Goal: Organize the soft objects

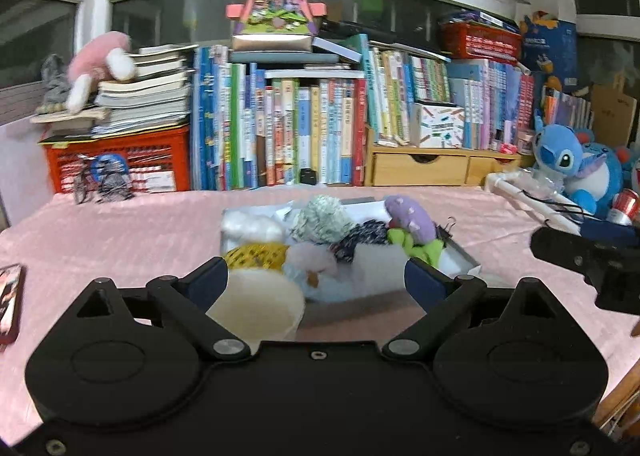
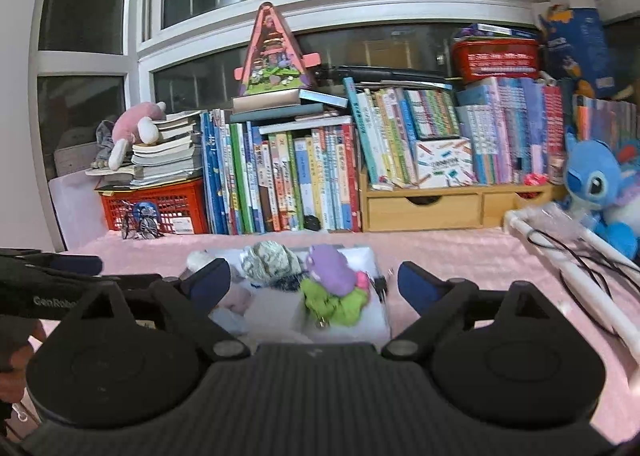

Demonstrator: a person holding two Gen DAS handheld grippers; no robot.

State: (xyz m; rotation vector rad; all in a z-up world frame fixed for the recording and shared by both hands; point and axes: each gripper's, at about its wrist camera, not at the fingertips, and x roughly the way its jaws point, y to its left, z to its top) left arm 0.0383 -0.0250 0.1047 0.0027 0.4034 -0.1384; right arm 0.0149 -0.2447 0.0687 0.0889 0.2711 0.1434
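two wide-apart grippers (left point(image 1: 316, 280), right point(image 2: 314, 282)) above pink tablecloth point(image 1: 120, 232), bookshelf wall point(image 1: 320, 128) behind

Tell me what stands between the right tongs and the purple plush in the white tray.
Nothing visible blocks it. The right tongs are open and empty, and the purple plush lies straight ahead between the fingers on top of the pile in the white tray. Only a black binder clip sits beside it, toward the right finger.
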